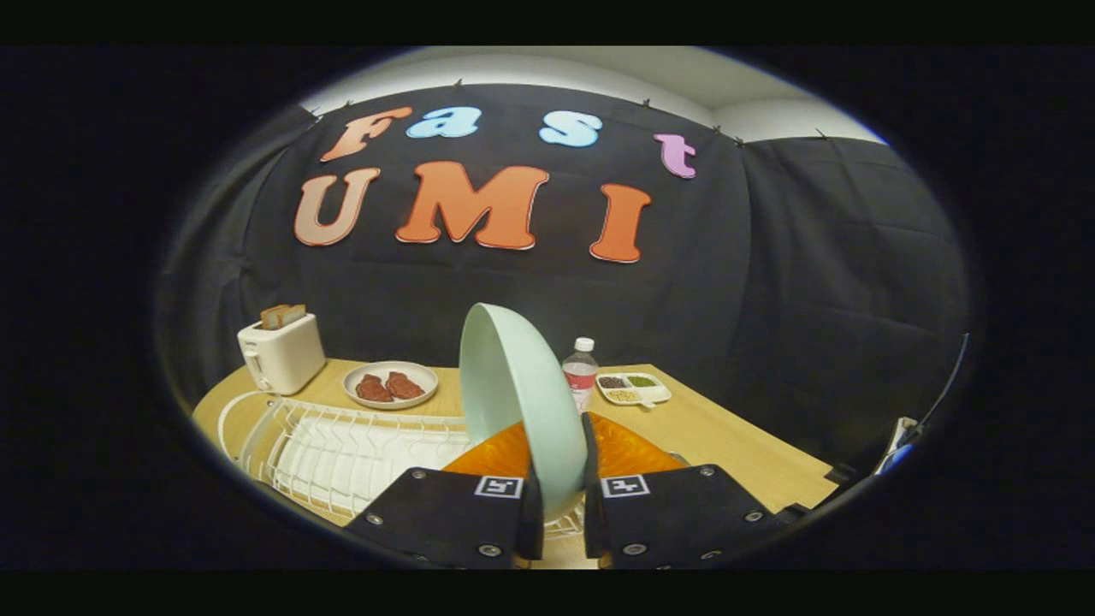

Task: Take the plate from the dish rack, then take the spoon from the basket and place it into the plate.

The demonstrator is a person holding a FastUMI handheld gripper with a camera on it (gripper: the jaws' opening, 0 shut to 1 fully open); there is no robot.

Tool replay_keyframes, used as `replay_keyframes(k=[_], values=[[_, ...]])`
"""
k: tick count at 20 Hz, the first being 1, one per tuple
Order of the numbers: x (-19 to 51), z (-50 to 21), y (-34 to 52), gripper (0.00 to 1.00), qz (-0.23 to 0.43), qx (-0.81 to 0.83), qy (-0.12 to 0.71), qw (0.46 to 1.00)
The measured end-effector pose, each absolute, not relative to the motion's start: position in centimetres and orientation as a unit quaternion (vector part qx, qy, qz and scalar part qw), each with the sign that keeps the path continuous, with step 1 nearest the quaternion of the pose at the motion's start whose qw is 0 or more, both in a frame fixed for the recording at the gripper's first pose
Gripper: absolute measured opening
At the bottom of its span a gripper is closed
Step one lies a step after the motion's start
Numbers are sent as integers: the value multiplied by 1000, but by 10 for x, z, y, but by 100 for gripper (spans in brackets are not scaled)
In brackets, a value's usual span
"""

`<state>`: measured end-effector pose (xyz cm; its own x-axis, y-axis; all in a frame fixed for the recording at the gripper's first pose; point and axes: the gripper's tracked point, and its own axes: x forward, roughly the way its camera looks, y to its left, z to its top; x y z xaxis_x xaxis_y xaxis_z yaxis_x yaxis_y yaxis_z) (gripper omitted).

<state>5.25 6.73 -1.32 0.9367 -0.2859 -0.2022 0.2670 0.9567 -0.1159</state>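
Gripper view. The gripper (563,488) appears at the bottom centre of the frame, its two fingers closed against either face of a pale green plate (517,393), which they grasp by its lower edge. The plate stands on edge, upright and slightly tilted, rising from between the fingers to the middle of the frame, above the rack rather than seated in it. Just behind the fingers, on both sides of the plate, lies an orange object (624,449) whose kind cannot be told. At lower left a white wire dish rack (342,449) rests on the wooden table (727,445). Beyond the rack, at left of centre, a round dish (390,385) carries two reddish-brown pieces of food. Further left stands a white toaster (281,352) with slices of bread (282,316) in its slots. Just right of the plate, partly hidden by it, is a clear bottle (581,373) with a white cap and red label. To the right of the bottle sits a small white divided tray (634,387) holding dark, green and pale contents in separate compartments.
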Motion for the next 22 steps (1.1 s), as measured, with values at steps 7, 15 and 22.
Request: replay_keyframes(k=[7,15,22], values=[[-7,-24,69,19,-93,23,122,988],[-79,-71,60,19,-67,96,157,981],[-120,-123,57,19,-53,182,198,962]])
